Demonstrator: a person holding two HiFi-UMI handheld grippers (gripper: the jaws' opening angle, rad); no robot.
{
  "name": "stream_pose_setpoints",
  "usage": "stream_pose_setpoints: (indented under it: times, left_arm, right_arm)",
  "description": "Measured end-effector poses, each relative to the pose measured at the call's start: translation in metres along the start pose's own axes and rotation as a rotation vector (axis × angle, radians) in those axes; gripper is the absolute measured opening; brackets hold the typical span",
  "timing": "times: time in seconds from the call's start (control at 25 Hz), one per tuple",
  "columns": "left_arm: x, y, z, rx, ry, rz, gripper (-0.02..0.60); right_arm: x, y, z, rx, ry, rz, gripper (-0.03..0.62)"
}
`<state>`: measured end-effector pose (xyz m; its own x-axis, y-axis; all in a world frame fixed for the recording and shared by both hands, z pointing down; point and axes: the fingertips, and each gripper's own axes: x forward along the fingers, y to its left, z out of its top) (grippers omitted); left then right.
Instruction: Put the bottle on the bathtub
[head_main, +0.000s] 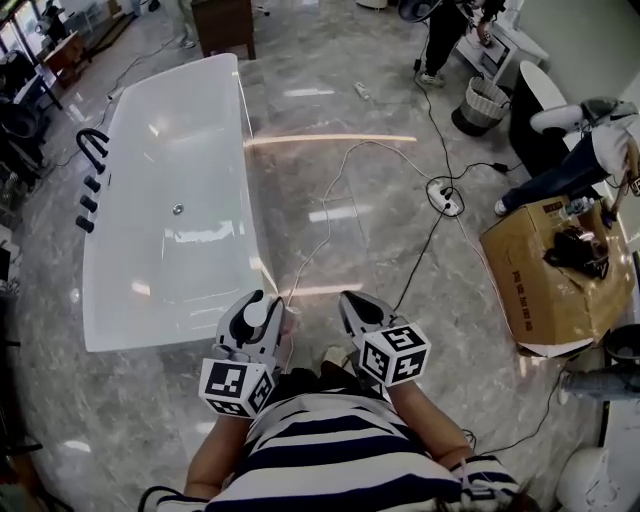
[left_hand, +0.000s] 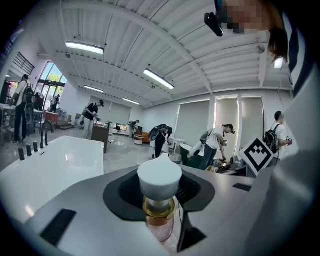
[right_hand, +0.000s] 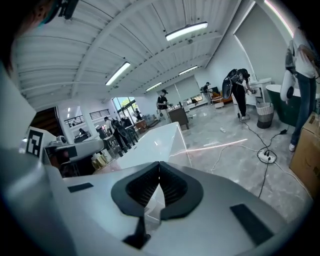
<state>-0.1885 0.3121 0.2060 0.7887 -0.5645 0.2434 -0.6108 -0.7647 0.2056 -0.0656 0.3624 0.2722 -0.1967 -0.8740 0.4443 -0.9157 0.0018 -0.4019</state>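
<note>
The bottle (left_hand: 159, 180) has a white cap, a gold collar and a clear pinkish body. It stands upright between the jaws of my left gripper (left_hand: 160, 187), which is shut on its neck. In the head view the left gripper (head_main: 262, 305) hangs just off the near right corner of the long white bathtub (head_main: 170, 120), and the bottle's cap (head_main: 257, 313) shows between the jaws. My right gripper (head_main: 352, 302) is beside it over the floor. The right gripper (right_hand: 159, 172) is shut with nothing in it, and the bathtub (right_hand: 160, 142) lies ahead of it.
A black faucet (head_main: 93, 145) and knobs stand along the tub's left side. White cables and a power strip (head_main: 443, 195) lie on the marble floor to the right. A cardboard box (head_main: 555, 265), a wicker bin (head_main: 483, 103) and several people are at the far right.
</note>
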Motion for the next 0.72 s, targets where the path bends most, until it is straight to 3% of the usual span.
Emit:
stream_pose_setpoints:
  times: [0.32,0.72]
  left_arm:
    - [0.058,0.001,0.014,0.008,0.004,0.068,0.149]
    - [0.118,0.019,0.023,0.011,0.018,0.081,0.149]
  right_arm:
    - [0.027,-0.048,0.018,0.001,0.036,0.051,0.026]
    - [0.067,-0.089,0.042,0.011,0.051,0.038,0.026]
